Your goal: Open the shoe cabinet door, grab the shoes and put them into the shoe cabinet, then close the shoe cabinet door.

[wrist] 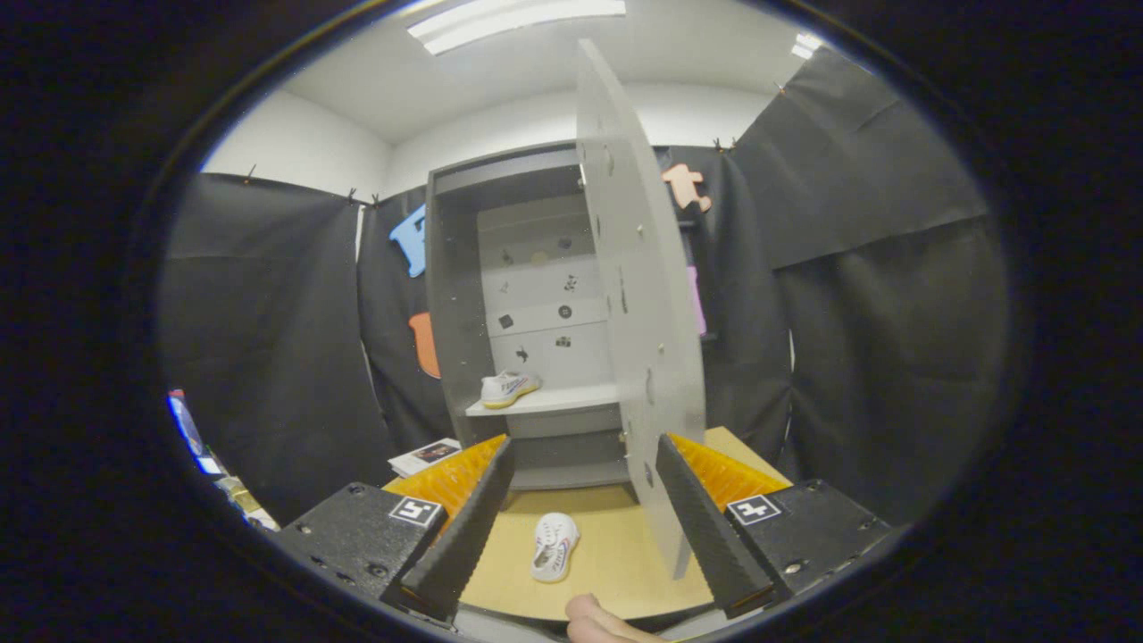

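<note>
Shoe cabinet (464, 295): grey, upright on the far part of the tabletop, well beyond the claw and straight ahead of it.
Cabinet door (638, 295): swung wide open, its edge turned toward the claw, so it stands as a tall pale panel ahead of the right finger and hides the right part of the cabinet interior.
Shoe on the shelf (507, 388): white with a yellowish sole, resting on the cabinet's pale shelf (571, 399), beyond the left finger.
Shoe on the tabletop (554, 546): white, lying sole down with its toe toward the claw, in the gap between the two fingers but apart from both.
Claw (591, 597): released, fingers spread wide with nothing between the pads; it is held level, facing the cabinet opening, above the near part of the tabletop.
Hand (607, 623): part of it shows just below the claw, between the finger bases.
Tabletop (616, 545): light wood, carrying the cabinet and the loose shoe.
In the way: the open door's lower corner comes close to the right finger, standing between it and the cabinet's right side.
Around: a booklet (427, 455) lies beyond the left finger, beside the cabinet's foot; small items left of the claw are too blurred to tell.
</note>
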